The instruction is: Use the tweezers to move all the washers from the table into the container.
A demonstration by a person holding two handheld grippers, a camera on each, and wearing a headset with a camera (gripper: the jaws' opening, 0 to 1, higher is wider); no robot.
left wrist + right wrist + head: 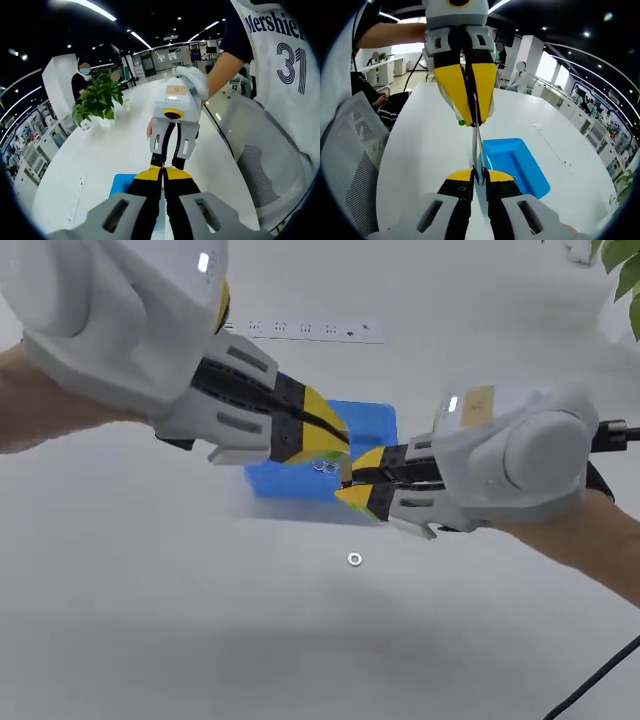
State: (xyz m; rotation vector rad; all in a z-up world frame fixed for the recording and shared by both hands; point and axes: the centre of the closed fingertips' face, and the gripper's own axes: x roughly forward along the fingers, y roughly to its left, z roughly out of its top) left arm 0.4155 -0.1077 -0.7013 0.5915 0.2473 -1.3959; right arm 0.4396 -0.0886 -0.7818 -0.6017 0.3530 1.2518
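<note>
One small metal washer (pixel 354 559) lies on the white table in front of the blue container (pixel 370 425). A few washers (pixel 325 468) rest inside the container near its front edge. My left gripper (pixel 335 443) comes in from the upper left and my right gripper (pixel 352 488) from the right; their yellow tips meet over the container's front edge. In the right gripper view, thin silver tweezers (pixel 476 145) run from my right gripper (pixel 479 177) up into the left gripper (pixel 471 120). Both are shut on the tweezers. The left gripper (pixel 162 175) faces the right gripper's body (pixel 175 107).
A white power strip (pixel 300 330) lies behind the container and green plant leaves (pixel 622 270) show at the far right. A black cable (pixel 600 675) crosses the near right corner. A mesh chair (pixel 260 165) stands beside the table.
</note>
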